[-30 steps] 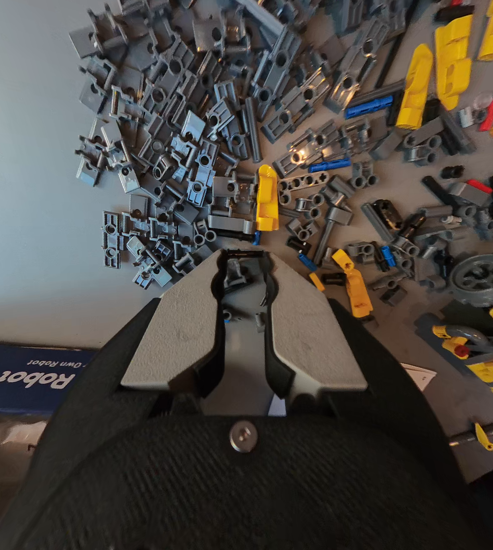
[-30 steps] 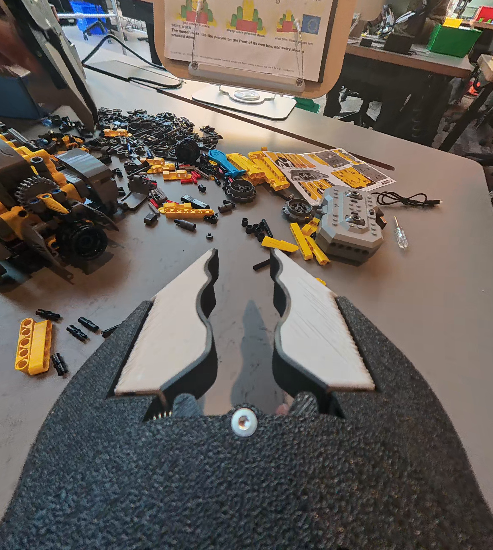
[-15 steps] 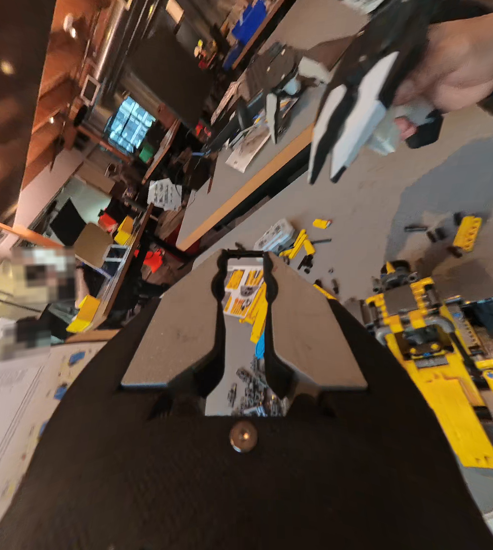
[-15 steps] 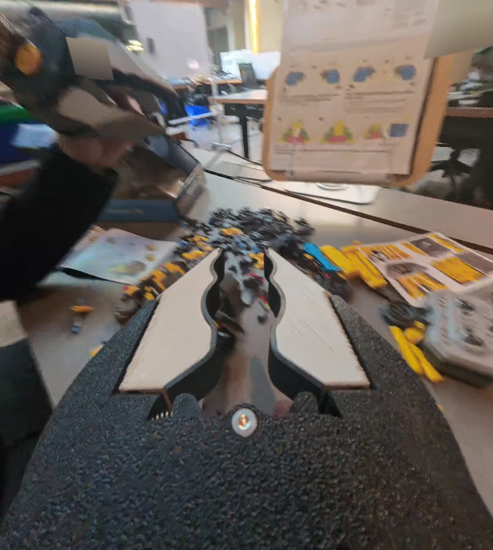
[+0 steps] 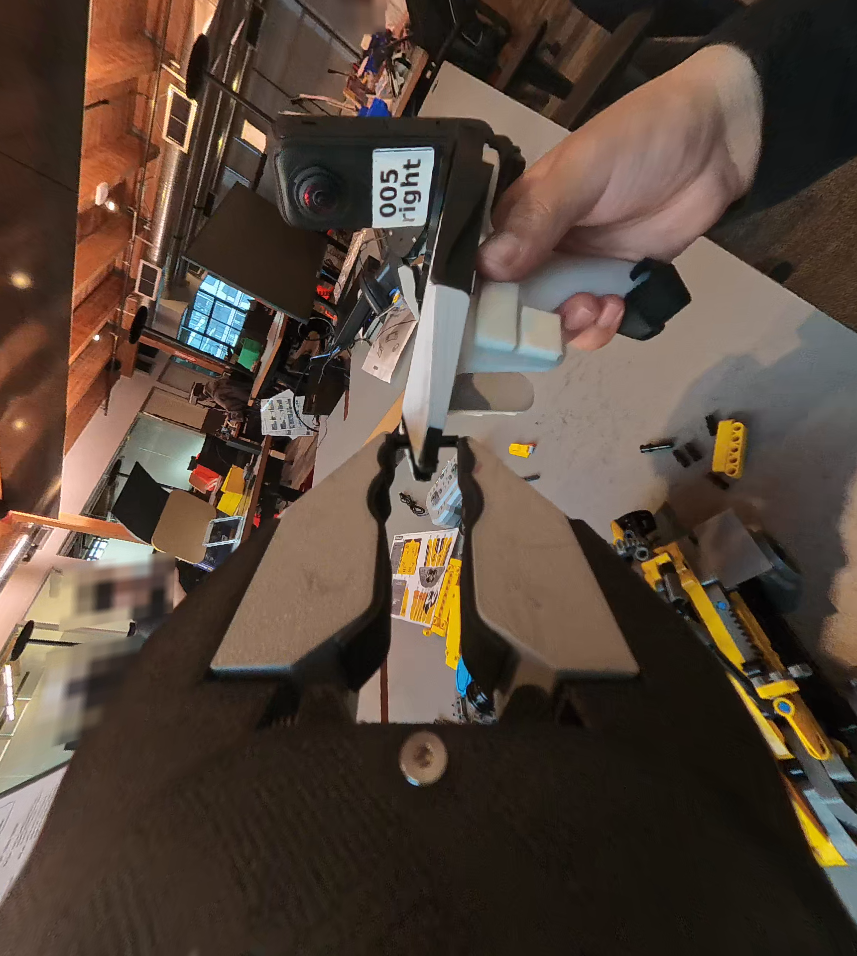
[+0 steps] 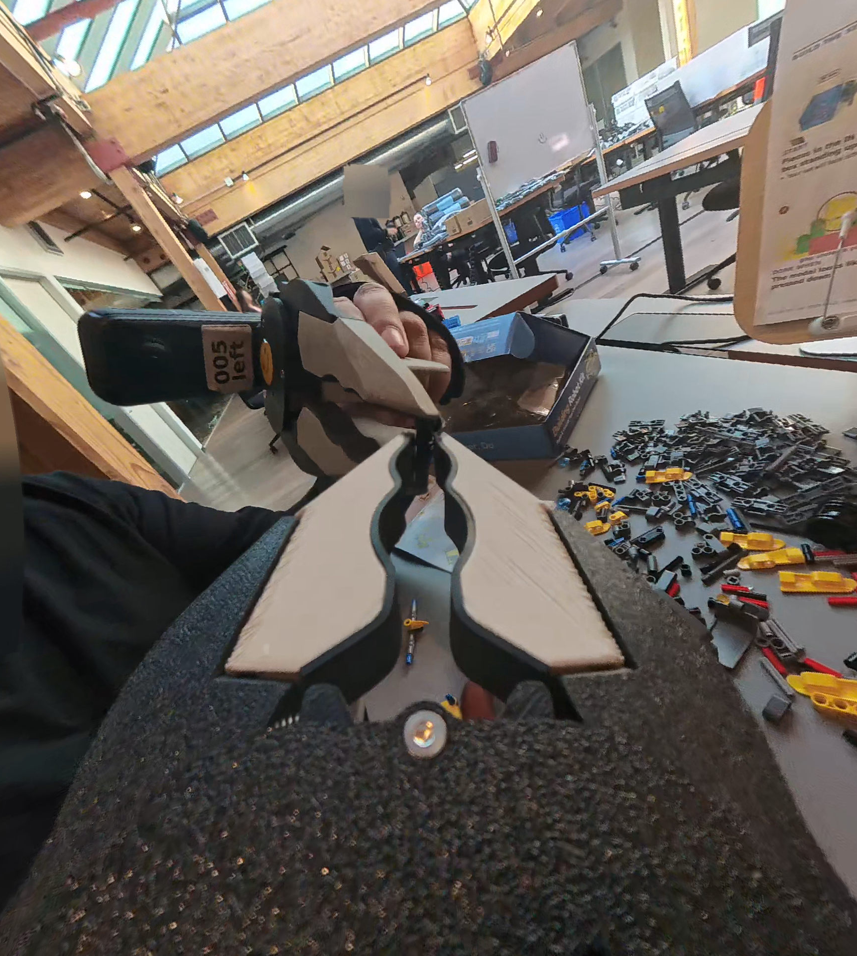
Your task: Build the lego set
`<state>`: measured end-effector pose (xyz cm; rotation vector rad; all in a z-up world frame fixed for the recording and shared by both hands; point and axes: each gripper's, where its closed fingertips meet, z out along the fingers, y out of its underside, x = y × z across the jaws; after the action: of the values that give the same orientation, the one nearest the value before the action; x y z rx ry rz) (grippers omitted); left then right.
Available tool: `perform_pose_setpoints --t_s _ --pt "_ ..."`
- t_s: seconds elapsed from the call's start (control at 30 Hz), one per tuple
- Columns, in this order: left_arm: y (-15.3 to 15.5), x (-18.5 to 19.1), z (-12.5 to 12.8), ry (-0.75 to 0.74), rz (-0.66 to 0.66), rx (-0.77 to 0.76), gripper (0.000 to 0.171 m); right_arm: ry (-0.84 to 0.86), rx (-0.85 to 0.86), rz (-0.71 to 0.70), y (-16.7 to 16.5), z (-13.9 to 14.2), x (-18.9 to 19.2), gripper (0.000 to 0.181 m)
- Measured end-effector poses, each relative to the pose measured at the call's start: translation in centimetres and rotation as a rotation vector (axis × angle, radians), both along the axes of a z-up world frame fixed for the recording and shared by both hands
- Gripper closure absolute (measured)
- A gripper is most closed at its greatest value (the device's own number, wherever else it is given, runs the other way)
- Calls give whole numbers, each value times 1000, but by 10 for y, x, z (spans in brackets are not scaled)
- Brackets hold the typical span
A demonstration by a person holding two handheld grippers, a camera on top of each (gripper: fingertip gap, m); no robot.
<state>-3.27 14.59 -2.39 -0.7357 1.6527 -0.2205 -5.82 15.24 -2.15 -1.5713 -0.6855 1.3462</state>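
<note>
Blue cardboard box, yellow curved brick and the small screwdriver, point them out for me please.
blue cardboard box (image 6: 568, 408): right wrist view, front wall.
yellow curved brick (image 6: 817, 581): right wrist view, its middle.
small screwdriver (image 6: 411, 635): right wrist view, its shaft.

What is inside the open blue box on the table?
Only something dark and crumpled shows inside the blue box, perhaps a bag. The left gripper covers its left part.

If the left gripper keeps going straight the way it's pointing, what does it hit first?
Most likely the right gripper: its tip already sits between the left gripper fingertips, by the thin black pin held there.
</note>
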Motion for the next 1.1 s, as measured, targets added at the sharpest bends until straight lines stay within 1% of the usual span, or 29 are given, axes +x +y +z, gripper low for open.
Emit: perform_pose_setpoints --t_s 0.13,0.23,0.27,0.3,0.37,0.4,0.47,0.53,0.57,0.63,0.7,0.8,0.9,0.97,1.0,1.07,1.1 --pt "-3 4 -3 4 -11 -11 151 9 -30 -11 -3 -3 5 175" --pt "-4 8 -7 20 4 -56 151 -11 -30 -53 -3 -7 10 175" --pt "-3 7 -8 27 15 -70 153 -25 -20 -82 -2 -9 14 175" --pt "-2 6 -9 32 18 -79 149 -53 -7 -124 2 -12 22 175" --pt "1 0 -7 30 28 -78 151 -151 5 -232 11 -27 46 174" --pt "4 -5 -3 19 42 -77 153 -221 -14 -297 16 -41 62 174" --pt "13 -14 7 -21 77 -92 156 -422 -135 -401 23 -88 96 175" --pt "30 -23 19 -72 173 -109 160 -584 -214 -500 23 -132 130 175" --pt "38 -27 22 -79 223 -116 160 -636 -250 -521 20 -151 141 175" --pt "43 -32 21 -62 263 -87 164 -651 -343 -484 8 -178 145 175" --pt "41 -36 16 -22 268 5 171 -637 -387 -463 2 -192 145 175" --pt "43 -39 6 46 315 93 171 -688 -422 -430 -5 -209 144 175" --pt "41 -38 6 53 324 71 171 -754 -397 -401 -7 -219 139 172" --pt "38 -38 7 45 312 23 164 -785 -377 -388 -7 -224 136 163" --pt "38 -39 6 48 315 0 161 -797 -374 -392 -6 -225 137 163" --pt "43 -43 5 55 348 -27 156 -780 -359 -412 -3 -221 139 163" --pt "46 -45 3 63 364 -48 151 -748 -349 -418 -1 -216 140 163"
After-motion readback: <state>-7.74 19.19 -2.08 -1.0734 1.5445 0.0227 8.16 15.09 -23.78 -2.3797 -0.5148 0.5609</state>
